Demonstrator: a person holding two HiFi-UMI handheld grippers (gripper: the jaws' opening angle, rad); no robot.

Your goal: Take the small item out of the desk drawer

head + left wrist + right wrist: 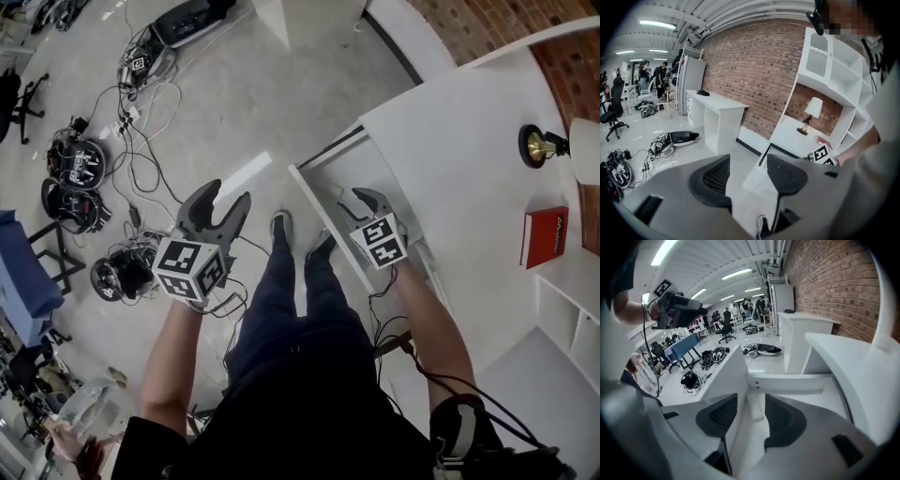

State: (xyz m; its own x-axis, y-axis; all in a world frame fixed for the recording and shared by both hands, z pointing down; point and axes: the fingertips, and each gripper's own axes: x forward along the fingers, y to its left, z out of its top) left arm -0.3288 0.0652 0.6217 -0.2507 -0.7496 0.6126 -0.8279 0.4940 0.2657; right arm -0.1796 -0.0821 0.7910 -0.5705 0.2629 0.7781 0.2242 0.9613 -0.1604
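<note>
The white desk (459,141) has its drawer (347,169) pulled out toward me. My right gripper (361,204) reaches down inside the drawer. In the right gripper view its jaws (751,401) stand apart beside the drawer's front panel (724,376). A small pale item (754,405) lies between them, hard to tell from the white drawer floor, and the pads do not clearly press on it. My left gripper (222,202) hangs over the floor to the left of the drawer. It is open and holds nothing (747,161).
A brass lamp (539,145) and a red box (544,234) sit on the desk top, with white shelves (562,319) beside them. Cables and gear (131,103) litter the floor on the left. My shoes (281,225) stand by the drawer front.
</note>
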